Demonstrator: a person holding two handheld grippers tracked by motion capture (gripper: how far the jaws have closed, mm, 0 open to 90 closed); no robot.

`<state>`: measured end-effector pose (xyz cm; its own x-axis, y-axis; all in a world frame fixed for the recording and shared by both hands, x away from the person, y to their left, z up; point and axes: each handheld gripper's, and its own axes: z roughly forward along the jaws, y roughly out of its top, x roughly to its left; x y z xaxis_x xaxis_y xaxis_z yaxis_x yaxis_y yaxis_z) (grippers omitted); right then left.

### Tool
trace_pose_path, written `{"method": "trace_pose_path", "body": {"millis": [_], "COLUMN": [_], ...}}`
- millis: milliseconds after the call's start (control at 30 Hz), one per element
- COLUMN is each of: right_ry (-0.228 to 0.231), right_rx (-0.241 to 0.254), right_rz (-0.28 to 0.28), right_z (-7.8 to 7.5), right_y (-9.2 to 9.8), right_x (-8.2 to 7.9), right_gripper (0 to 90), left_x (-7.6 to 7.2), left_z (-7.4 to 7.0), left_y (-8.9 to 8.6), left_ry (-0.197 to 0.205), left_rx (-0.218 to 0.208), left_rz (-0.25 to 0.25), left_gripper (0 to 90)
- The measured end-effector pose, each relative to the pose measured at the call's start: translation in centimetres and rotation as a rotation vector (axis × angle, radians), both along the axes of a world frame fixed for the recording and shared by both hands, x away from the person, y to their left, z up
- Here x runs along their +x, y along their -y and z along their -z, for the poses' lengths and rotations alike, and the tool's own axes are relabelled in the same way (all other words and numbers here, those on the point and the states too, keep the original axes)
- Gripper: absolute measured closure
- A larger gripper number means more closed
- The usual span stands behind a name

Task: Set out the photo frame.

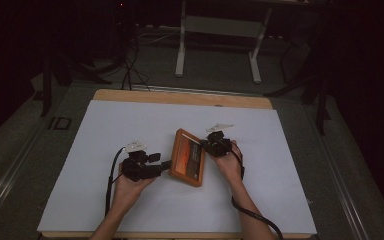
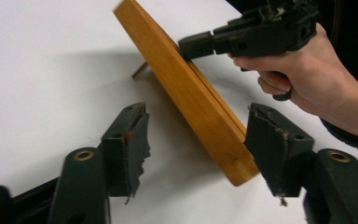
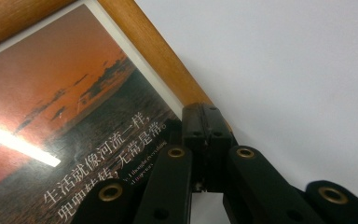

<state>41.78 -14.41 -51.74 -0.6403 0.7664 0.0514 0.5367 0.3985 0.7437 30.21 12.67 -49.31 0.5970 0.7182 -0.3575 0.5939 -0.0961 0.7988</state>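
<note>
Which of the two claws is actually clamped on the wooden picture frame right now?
The right claw: its jaws pinch the edge of the wooden picture frame. The left claw stands open, its jaws on either side of the frame's lower corner without pressing on it.

A wooden table [image 1: 180, 97] carries a white sheet [image 1: 130, 130], on which the picture frame [image 1: 187, 157] stands tilted.

The picture frame [image 1: 188, 157] is showing smooth, satin-finished golden wood, with a glossy sunset print [image 3: 60, 116] catching the light. The table sheet [image 1: 130, 125] is looking matt white, like paper. The left gripper [image 2: 196, 144] is wearing matt black plastic, its pads ragged at the edges.
</note>
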Motion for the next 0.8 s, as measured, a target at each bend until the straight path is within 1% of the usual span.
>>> {"method": "trace_pose_path", "body": {"millis": [133,200,267,333,433,467,500,533,600,633,767,800], "right_ry": [0.004,0.003,0.003,0.004,0.004,0.005,0.006,0.007,0.009,0.009,0.032,0.031], "right_rx": [0.008,0.012,0.011,0.014,0.018,0.019,0.017,0.017,0.018,0.018,0.007,0.01], "right_rz": [0.001,0.003,0.002,0.002,0.003,0.005,0.006,0.006,0.007,0.007,0.008,0.006], "right_z": [0.1,0.1,0.1,0.1,0.2,0.2,0.2,0.2,0.2,0.2,0.3,0.3], "right_y": [0.1,0.1,0.1,0.1,0.2,0.1,0.1,0.1,0.1,0.1,0.0,0.1], "right_x": [-0.1,-0.1,-0.1,-0.1,-0.1,-0.1,-0.1,-0.1,-0.2,-0.2,-0.4,-0.5], "right_gripper": [90.0,90.0,90.0,90.0,90.0,90.0,90.0,90.0,90.0,90.0,90.0,90.0], "left_x": [-0.2,-0.2,-0.1,-0.1,0.1,0.1,0.1,0.2,0.3,0.4,0.5,0.5], "left_z": [0.5,0.9,1.2,1.4,1.7,1.7,1.8,1.8,2.0,2.0,2.0,2.0], "left_y": [1.2,1.7,2.1,2.5,3.0,3.2,3.3,3.4,3.3,3.2,3.2,3.2], "left_ry": [-0.019,-0.039,-0.057,-0.075,-0.102,-0.109,-0.115,-0.12,-0.135,-0.145,-0.161,-0.168], "left_rx": [0.03,0.018,0.016,0.009,0.002,-0.008,-0.008,-0.016,-0.038,-0.052,-0.067,-0.072], "left_rz": [0.002,0.014,0.024,0.035,0.052,0.056,0.056,0.047,0.031,0.032,0.03,0.028], "left_gripper": [33.2,32.8,32.8,34.7,40.1,42.2,45.0,45.3,47.7,49.2,51.1,51.7]}}
